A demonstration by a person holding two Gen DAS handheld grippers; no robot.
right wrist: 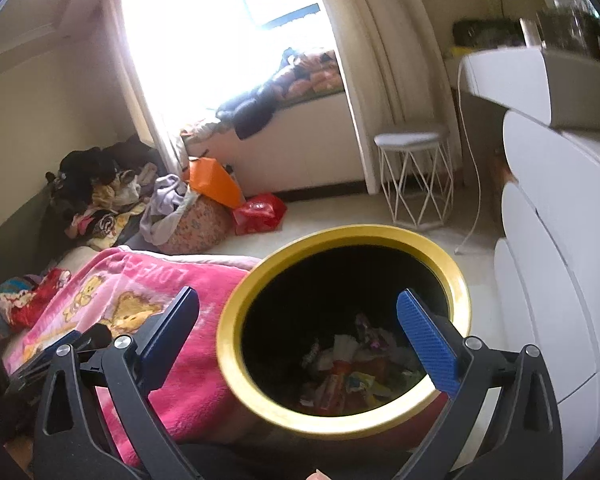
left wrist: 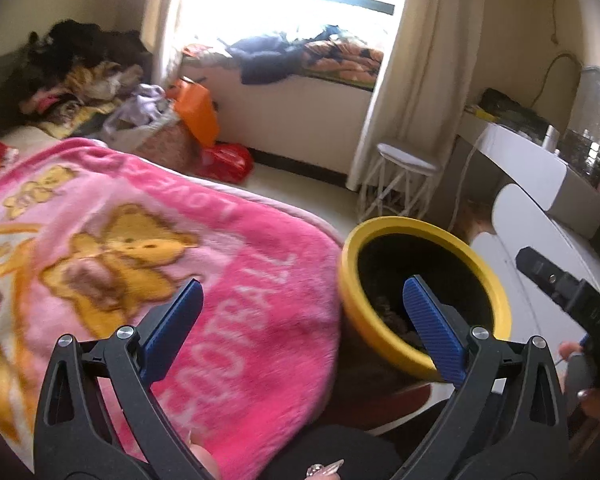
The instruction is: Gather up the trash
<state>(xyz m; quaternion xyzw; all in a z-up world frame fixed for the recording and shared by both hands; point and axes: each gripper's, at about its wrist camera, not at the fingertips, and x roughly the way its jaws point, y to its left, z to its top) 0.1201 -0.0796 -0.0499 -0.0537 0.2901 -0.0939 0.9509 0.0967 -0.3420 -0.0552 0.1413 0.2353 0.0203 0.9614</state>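
Low in frame, the round yellow-rimmed bin (right wrist: 342,328) already holds crumpled wrappers (right wrist: 348,376); the left gripper (left wrist: 302,328) and right gripper (right wrist: 298,334) gape empty, with no further litter evident.

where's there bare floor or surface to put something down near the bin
Free: the pale floor between the yellow-rimmed round bin, the white wire-legged stool and the white drawer unit. The pink teddy-bear blanket is bare beside the bin. Crowded: the corner with the clothes pile, orange bag and red bag.

Pink bear blanket (left wrist: 220,280) over the bed (left wrist: 28,136), heaped clothes (left wrist: 80,80) behind.
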